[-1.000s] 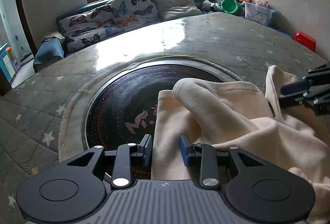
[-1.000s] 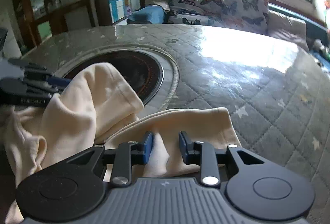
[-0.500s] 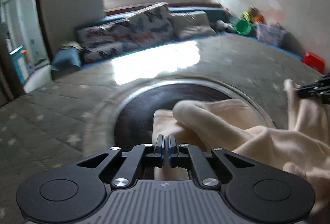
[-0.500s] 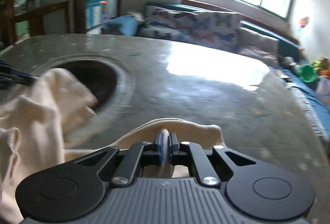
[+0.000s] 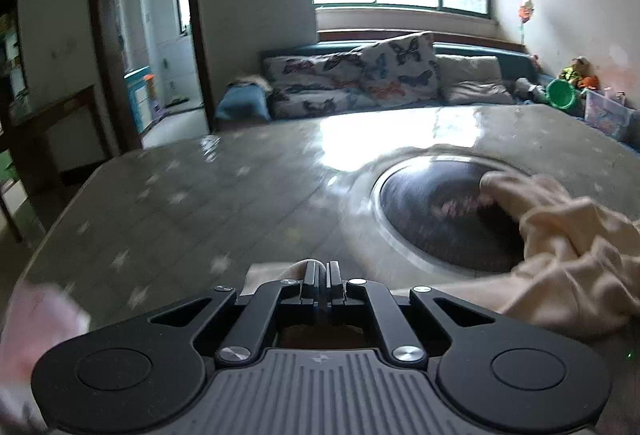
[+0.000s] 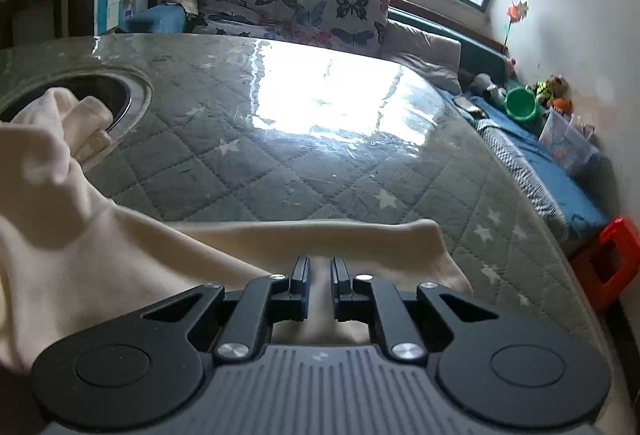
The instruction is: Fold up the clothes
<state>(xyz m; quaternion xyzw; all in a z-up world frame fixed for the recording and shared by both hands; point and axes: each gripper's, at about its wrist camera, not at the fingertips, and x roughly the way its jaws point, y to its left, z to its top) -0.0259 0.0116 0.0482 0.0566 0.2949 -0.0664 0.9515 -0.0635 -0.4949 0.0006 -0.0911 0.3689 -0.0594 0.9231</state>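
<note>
Cloth [image 5: 576, 247], cream, lies rumpled on quilted table [image 5: 192, 195], bunched to the right in left wrist view, one fold draped over rim of dark round inset [image 5: 436, 211] in the tabletop. L gripper [image 5: 321, 275] clenched, jaws pressed together w/ a small edge of the cloth pinched between them; that edge pokes out just left of the fingers at near side of table. L view is motion-blurred. Pink blur at lower left of that view, can't tell what it is.

R gripper [image 6: 320, 275] has jaws slightly parted w/ a narrow gap, cloth [image 6: 120, 255] running through the gap; grasping it, though can't tell how tight. From R view cloth stretches in a band across near table [image 6: 320, 163] edge, bulk heaped at left, partly over the inset [image 6: 100, 91]. Green tub [image 6: 520, 103] and red stool [image 6: 608, 263] sit off the table, far right. Butterfly cushions [image 6: 300, 15] behind, under window.
</note>
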